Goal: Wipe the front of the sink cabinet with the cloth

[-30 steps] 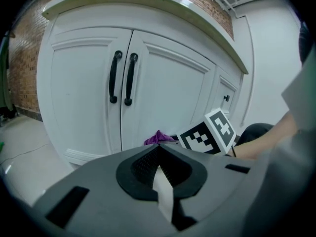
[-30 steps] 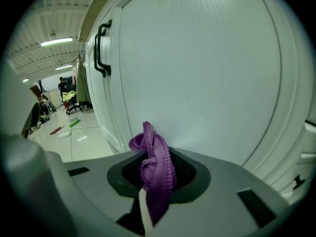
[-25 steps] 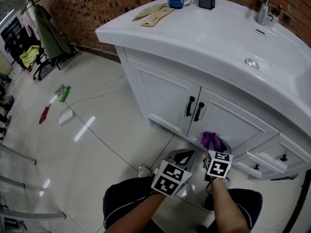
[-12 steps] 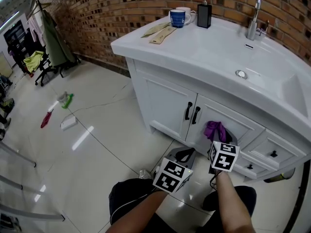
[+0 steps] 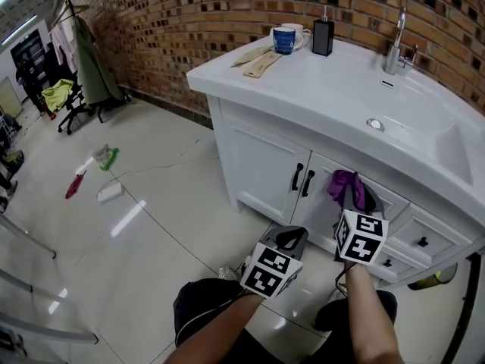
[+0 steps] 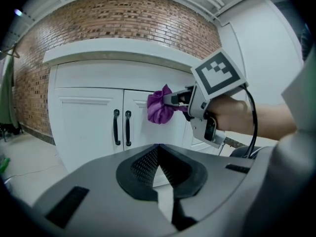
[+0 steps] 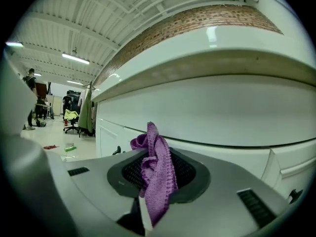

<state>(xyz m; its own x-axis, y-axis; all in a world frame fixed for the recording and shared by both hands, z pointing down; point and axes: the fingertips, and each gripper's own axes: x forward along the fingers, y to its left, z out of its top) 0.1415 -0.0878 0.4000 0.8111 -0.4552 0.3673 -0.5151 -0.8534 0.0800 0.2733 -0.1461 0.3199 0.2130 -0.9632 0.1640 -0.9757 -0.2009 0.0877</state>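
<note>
Two tongs in my hands, right tongs (image 5: pixel 353 200) pinching the purple cloth (image 5: pixel 342 182), sink cabinet (image 5: pixel 261 161) front just ahead of them, left tongs (image 5: pixel 291 240) pressed together, empty.

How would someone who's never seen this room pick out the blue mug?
Find the white sink cabinet against the brick wall. On its top, at the end far from the tap, three things stand close together. The blue mug is the only blue one, beside a white mug and a black pump bottle.
</note>
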